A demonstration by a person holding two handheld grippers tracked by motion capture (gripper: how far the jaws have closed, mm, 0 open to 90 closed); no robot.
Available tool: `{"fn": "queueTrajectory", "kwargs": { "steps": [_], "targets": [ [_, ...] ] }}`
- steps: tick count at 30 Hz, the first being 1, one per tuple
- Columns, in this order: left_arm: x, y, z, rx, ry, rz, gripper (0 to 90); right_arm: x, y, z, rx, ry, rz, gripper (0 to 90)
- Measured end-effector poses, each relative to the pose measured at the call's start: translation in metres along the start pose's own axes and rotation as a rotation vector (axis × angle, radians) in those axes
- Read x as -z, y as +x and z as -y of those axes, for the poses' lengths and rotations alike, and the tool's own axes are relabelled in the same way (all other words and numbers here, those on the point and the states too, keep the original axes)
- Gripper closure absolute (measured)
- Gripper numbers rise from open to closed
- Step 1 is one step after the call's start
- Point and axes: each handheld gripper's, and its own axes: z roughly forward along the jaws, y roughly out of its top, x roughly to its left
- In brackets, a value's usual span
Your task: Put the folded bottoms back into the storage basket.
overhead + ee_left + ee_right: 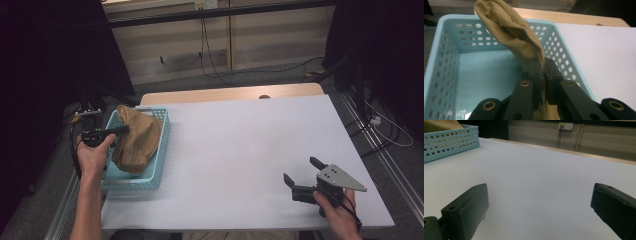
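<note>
A tan cloth (137, 137) lies bunched in a light blue perforated basket (131, 183) at the table's left edge. My left gripper (123, 130) reaches in from the left and is shut on a fold of the tan cloth (509, 27), which rises from between the jaws over the basket (441, 65). At the table's front right my right gripper (300, 171) is held low over the white surface, open, with nothing between its wide-spread fingers (466, 207). The basket's corner (449, 142) with the cloth (439, 125) shows far off in the right gripper view.
The white table top (240, 145) stretches between basket and right gripper. A wooden strip (230, 94) runs along the far edge. Cables (215, 65) trail on the floor behind, and a wall socket (565, 126) sits at the back.
</note>
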Motion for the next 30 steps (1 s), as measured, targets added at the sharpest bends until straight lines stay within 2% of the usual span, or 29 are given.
{"fn": "queueTrajectory", "kwargs": {
  "steps": [8,9,11,14,15,18,20,25,27,28,30],
  "targets": [
    [-0.008,0.012,0.006,-0.003,0.035,-0.051,85.8,0.0,0.0,0.0,0.007,0.003,-0.004,1.3],
    [-0.009,0.013,0.006,-0.017,0.052,-0.06,85.8,0.0,0.0,0.0,0.007,0.003,-0.004,1.3],
    [-0.012,0.014,0.007,-0.031,0.067,-0.074,85.8,0.0,0.001,0.0,0.007,0.002,-0.006,1.3],
    [-0.017,0.013,0.009,-0.016,0.077,-0.077,85.8,-0.001,0.001,0.0,0.007,0.002,-0.005,1.3],
    [-0.018,0.014,0.009,-0.025,0.086,-0.08,85.8,-0.001,0.001,0.0,0.007,0.003,-0.006,1.3],
    [-0.021,0.015,0.011,-0.029,0.098,-0.121,85.7,-0.001,0.001,0.0,0.008,0.004,-0.008,1.3],
    [-0.021,0.018,0.011,-0.043,0.107,-0.124,85.6,-0.001,0.001,0.0,0.008,0.003,-0.008,1.3],
    [-0.025,0.025,0.015,-0.017,0.109,-0.141,85.6,-0.001,0.001,0.0,0.006,0.004,-0.009,1.3],
    [-0.026,0.03,0.017,-0.024,0.131,-0.149,85.5,-0.001,0.001,0.0,0.007,0.006,-0.012,1.3],
    [-0.027,0.032,0.018,-0.018,0.126,-0.163,85.4,-0.001,0.001,0.0,0.007,0.006,-0.012,1.3],
    [-0.029,0.035,0.019,-0.032,0.146,-0.184,85.3,-0.002,0.001,0.001,0.008,0.005,-0.012,1.3]
  ]
}}
